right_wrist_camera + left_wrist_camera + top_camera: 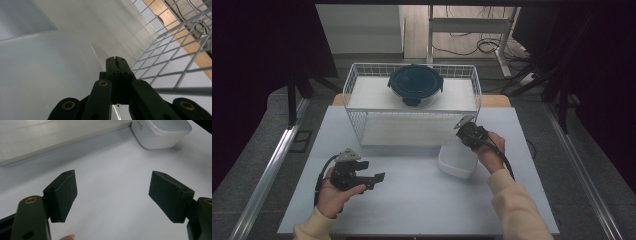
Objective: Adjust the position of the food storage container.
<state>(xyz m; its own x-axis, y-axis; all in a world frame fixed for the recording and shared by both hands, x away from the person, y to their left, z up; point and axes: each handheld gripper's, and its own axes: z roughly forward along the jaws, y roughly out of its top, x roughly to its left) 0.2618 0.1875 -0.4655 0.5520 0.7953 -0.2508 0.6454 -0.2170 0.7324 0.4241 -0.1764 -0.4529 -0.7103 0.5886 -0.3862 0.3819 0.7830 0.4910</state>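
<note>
While the left gripper [379, 176] waits wide apart and holding nothing near the desk's [412, 210] front-left, the right gripper [460, 131] sits with jaws pinched together at the far rim of the white tub [456, 160], right of centre. Whether the rim is caught, I cannot tell. One tub; beyond it one wire basket [362, 125] at the far edge, carrying one dark-lidded bowl [415, 84].
</note>
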